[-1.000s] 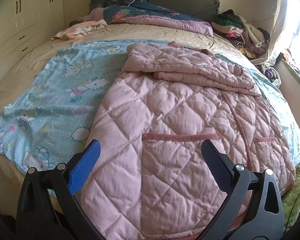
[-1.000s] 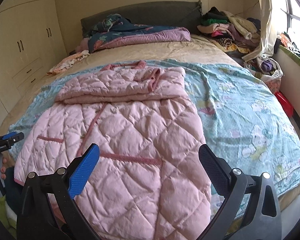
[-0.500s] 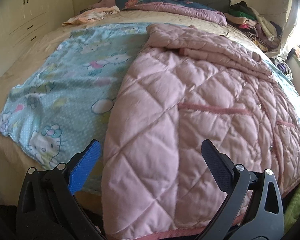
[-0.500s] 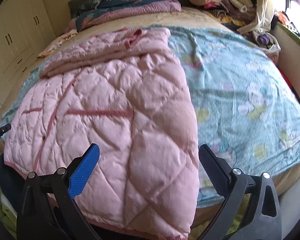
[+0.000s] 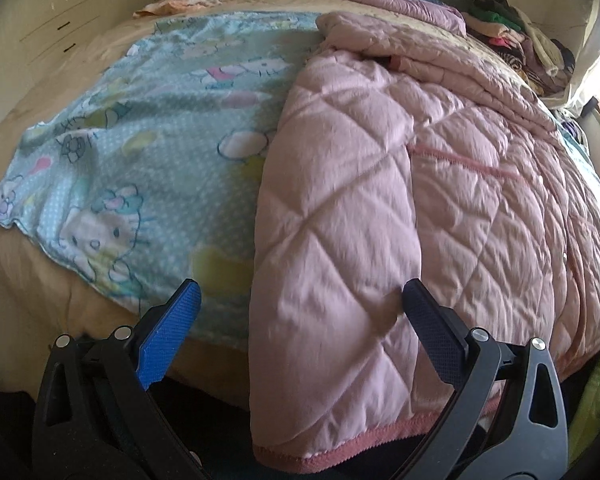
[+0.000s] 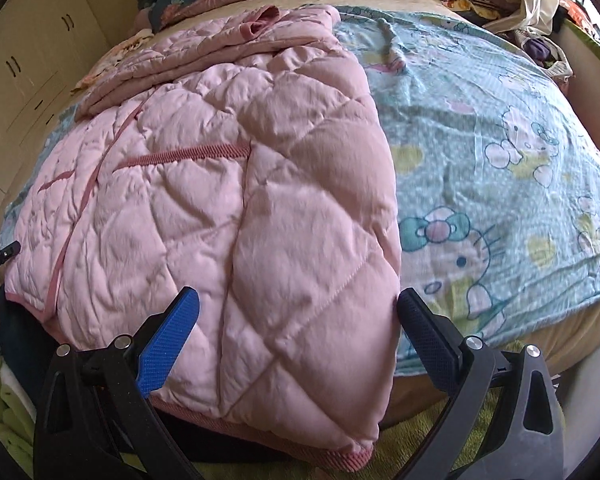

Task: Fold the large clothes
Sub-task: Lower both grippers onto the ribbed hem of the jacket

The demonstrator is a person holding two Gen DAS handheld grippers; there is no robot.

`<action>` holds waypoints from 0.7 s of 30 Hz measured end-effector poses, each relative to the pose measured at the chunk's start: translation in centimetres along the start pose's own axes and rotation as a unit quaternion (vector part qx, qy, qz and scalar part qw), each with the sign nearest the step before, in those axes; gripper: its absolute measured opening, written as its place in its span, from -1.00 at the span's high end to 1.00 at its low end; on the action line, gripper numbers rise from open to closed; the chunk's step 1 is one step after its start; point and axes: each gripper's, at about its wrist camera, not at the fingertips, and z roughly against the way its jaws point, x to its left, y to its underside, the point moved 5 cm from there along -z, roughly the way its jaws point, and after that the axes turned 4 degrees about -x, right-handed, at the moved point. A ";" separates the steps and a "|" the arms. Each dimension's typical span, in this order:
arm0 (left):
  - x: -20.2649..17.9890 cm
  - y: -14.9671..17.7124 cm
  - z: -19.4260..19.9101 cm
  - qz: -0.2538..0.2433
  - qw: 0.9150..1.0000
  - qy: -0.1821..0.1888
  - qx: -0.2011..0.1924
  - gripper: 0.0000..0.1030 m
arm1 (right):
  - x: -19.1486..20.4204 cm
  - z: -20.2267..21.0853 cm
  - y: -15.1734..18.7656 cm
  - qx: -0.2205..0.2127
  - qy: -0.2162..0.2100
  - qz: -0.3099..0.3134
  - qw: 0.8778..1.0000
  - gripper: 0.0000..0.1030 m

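1. While poised low at the lower edge of the left wrist view, left gripper (image 5: 300, 308) spread wide, jaws apart, gripping nothing, straddling the left hem corner of the quilted pink robe (image 5: 380, 184).
2. Likewise spread and empty at the bottom of the right wrist view: right gripper (image 6: 296, 312), over the robe's (image 6: 228, 184) right hem corner.
3. On each gripper, two fingers: one with a blue textured pad, one dark.
4. Puffy, diamond-stitched, satin-like; darker pink ribbed trim along hem and two pocket openings; upper part folded across in layers toward frame top.
5. Spread flat beneath, centre of frame: one thin turquoise cartoon-cat sheet (image 6: 500, 128) on a beige bed (image 5: 40, 272), hem hanging over the near edge.
6. Upper right: one heap of mixed clothes (image 5: 520, 36).
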 end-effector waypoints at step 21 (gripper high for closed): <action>-1.2 3.3 0.3 -0.014 0.999 0.043 0.028 -0.84 | 0.4 1.6 4.7 0.029 -0.062 0.030 0.997 -0.04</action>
